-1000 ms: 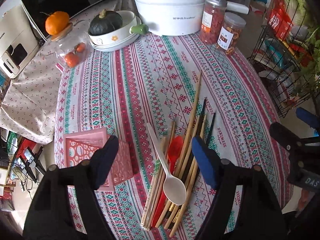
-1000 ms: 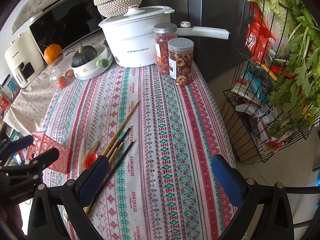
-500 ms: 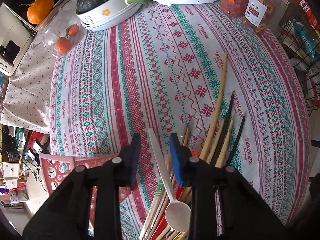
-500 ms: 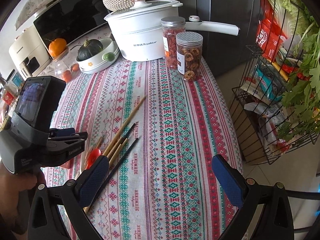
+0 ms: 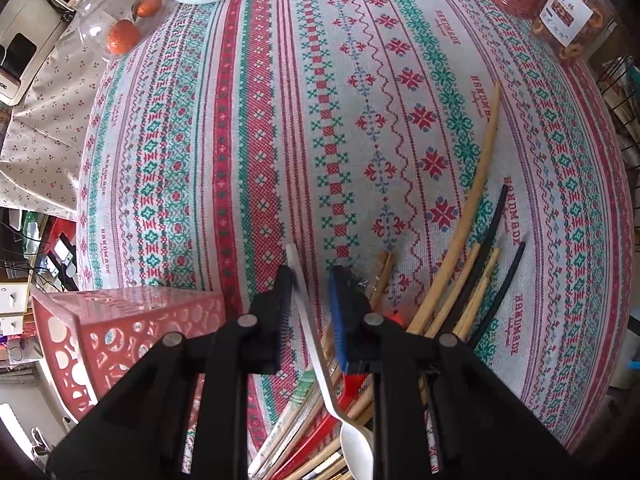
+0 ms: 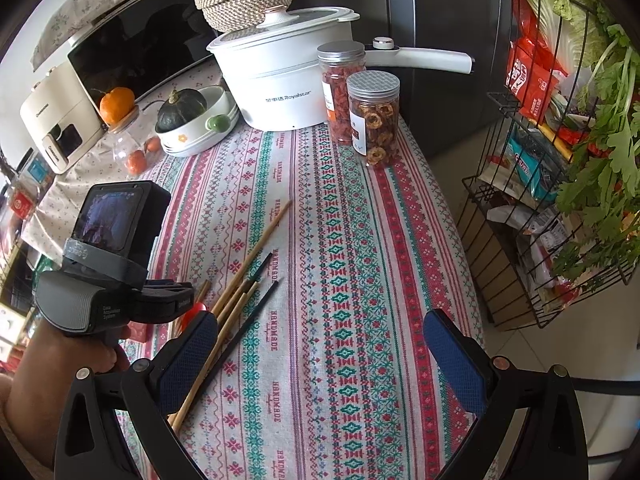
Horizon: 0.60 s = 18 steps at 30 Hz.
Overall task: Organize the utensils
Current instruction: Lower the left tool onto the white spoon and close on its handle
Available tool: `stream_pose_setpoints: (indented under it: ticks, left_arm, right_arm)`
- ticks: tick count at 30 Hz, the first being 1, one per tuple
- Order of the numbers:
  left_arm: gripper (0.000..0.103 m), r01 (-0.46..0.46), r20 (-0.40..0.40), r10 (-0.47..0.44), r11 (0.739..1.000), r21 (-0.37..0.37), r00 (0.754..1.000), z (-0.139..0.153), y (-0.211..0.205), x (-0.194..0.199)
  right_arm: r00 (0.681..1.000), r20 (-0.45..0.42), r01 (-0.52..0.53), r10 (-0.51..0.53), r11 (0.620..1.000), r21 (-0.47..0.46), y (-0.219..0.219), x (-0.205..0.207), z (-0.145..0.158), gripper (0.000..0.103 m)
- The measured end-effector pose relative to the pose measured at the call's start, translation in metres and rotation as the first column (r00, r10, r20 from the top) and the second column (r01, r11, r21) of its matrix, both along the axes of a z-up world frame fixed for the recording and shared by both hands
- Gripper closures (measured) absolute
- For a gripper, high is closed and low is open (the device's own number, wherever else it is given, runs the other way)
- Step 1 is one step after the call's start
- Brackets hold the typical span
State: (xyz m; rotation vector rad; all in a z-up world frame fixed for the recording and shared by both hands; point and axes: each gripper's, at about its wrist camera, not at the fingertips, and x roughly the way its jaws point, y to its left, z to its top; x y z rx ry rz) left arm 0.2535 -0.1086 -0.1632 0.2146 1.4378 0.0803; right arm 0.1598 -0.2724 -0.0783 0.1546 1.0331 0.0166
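Left wrist view: left tongs (image 5: 310, 300) have dropped onto the utensil pile at 6 o'clock on the bench (image 5: 248, 128), just been closing around the white spoon (image 5: 310, 320) handle, nearly pinched; right tongs (image 6: 320, 364) gape empty, so pickup's starting.

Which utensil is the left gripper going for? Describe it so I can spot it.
On the patterned tablecloth, beside the pink basket, lies a utensil pile. The white spoon tops it, handle between the left gripper pads: the only white piece among wooden and black chopsticks.
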Motion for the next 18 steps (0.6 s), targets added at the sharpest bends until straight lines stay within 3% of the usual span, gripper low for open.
stream_pose_setpoints:
  ticks: [5, 9, 13, 18]
  left_arm:
    - [0.092, -0.031, -0.001, 0.031, 0.998, -0.062, 1.000, -0.005, 0.023, -0.001]
    - [0.093, -0.020, 0.026, 0.022, 0.997, -0.080, 0.999, -0.007, 0.030, -0.008]
    - [0.093, 0.034, 0.126, -0.017, 0.991, -0.129, 0.992, 0.012, 0.018, -0.031]
    - [0.093, 0.120, 0.276, -0.059, 0.970, -0.213, 0.959, 0.052, 0.023, -0.060]
  right_arm:
    - [1.000, 0.003, 0.004, -0.004, 1.000, 0.010, -0.002, 0.000, 0.001, 0.000]
    - [1.000, 0.002, 0.008, -0.008, 1.000, 0.013, -0.003, -0.001, 0.000, 0.000]
    - [1.000, 0.002, 0.010, -0.010, 1.000, 0.018, -0.005, -0.002, -0.001, 0.000]
    - [1.000, -0.008, 0.028, -0.028, 0.999, 0.045, -0.011, -0.001, -0.006, 0.000]
